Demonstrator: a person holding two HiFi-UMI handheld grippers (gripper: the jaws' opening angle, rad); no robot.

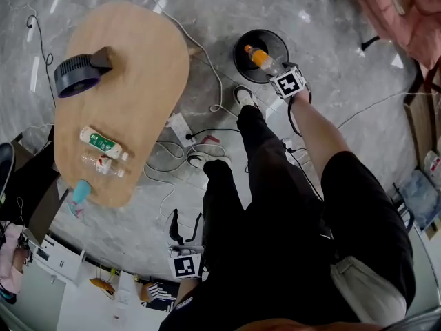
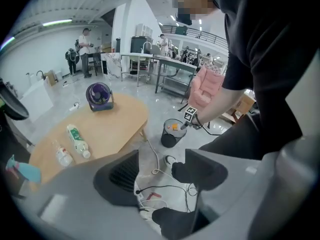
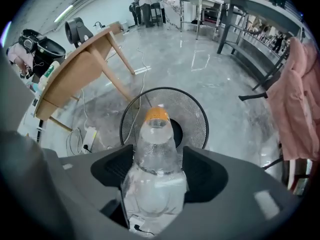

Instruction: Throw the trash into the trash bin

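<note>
On my far left stands a wooden table (image 1: 148, 54). A dark round fan (image 1: 74, 75) sits at its far end. Nearer the camera a bottle with a green label (image 1: 101, 143) lies just beside a clear bottle with a red label (image 1: 102, 164). A blue object (image 1: 80, 193) sits at the table's near edge; I cannot tell what it is.

On the grey floor between the table and the person's legs lies a white power strip (image 1: 180, 128), with loose cables around it.

My left gripper (image 2: 162, 170) hangs low beside the person's dark trousers, well apart from the table. Its fingers are spread wide with nothing between them; past them I see only floor, cables and a shoe (image 2: 172, 160).

Further right, my right gripper (image 3: 158, 159) points straight down over the black mesh trash bin (image 1: 275, 38). Its fingers press on both sides of a clear plastic bottle (image 3: 156, 134), so the bottle is held. The orange cap (image 3: 156, 115) points down at the bin's open mouth. From the head view the bottle hangs over the opening, near its right rim; I cannot tell whether the cap has passed below the rim.

At the far right a pink cloth (image 3: 295, 99) hangs from a dark frame, well apart from the bin.
</note>
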